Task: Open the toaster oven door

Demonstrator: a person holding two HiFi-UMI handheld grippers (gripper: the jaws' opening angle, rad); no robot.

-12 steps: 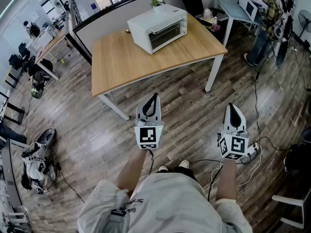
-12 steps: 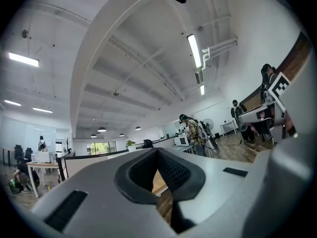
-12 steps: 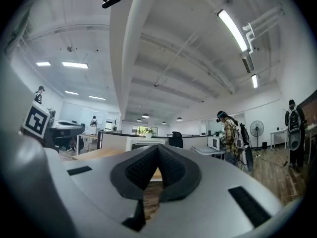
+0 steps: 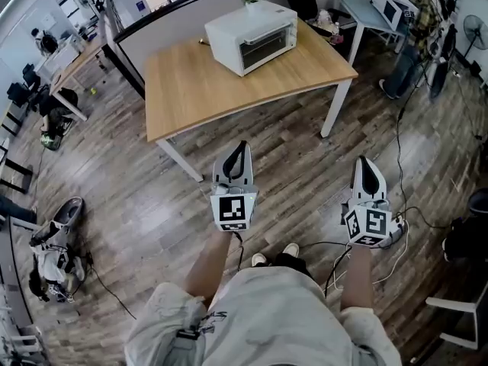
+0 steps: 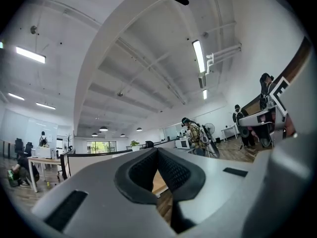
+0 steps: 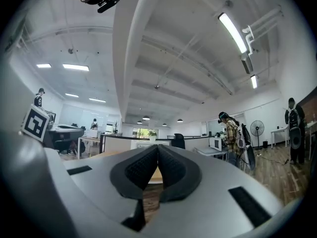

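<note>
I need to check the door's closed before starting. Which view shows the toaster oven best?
Head view: the white toaster oven sits whole at the far edge of the wooden table, glass door shut. Both gripper views look across the room over their own jaws; the oven cannot be picked out in either.

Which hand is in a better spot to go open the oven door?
Probably the left. The left tongs sit almost straight in line with the oven, while the right tongs are off beyond the corner of the table. Both are shut, empty and far from the door.
</note>
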